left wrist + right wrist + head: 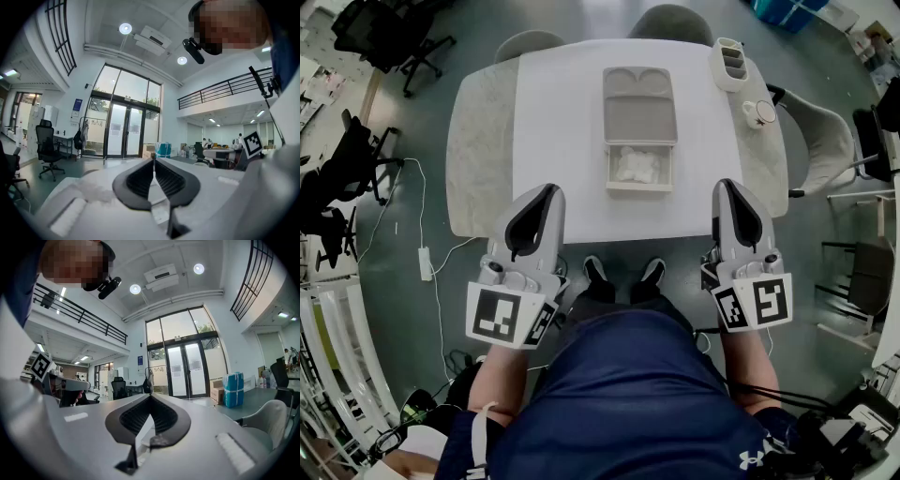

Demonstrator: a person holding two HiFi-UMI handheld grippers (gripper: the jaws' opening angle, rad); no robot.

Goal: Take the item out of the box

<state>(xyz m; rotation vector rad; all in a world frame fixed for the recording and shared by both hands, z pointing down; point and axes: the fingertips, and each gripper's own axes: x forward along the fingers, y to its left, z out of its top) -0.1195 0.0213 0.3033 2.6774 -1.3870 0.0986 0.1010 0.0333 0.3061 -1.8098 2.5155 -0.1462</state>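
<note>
A shallow grey box (639,178) lies open in the middle of the white table (562,122), its lid (639,105) folded back behind it. A white crumpled item (637,166) rests inside the box. My left gripper (549,192) hovers at the table's near edge, left of the box, jaws shut with nothing between them. My right gripper (727,186) sits at the near edge right of the box, also shut and empty. In the left gripper view the left gripper (153,161) has its tips meeting; the right gripper (151,397) looks the same in its own view.
A white organizer tray (730,62) and a small round white object (760,113) stand at the table's far right. Chairs (825,141) surround the table. A cable and power strip (425,262) lie on the floor to the left. The person's feet (623,272) are under the near edge.
</note>
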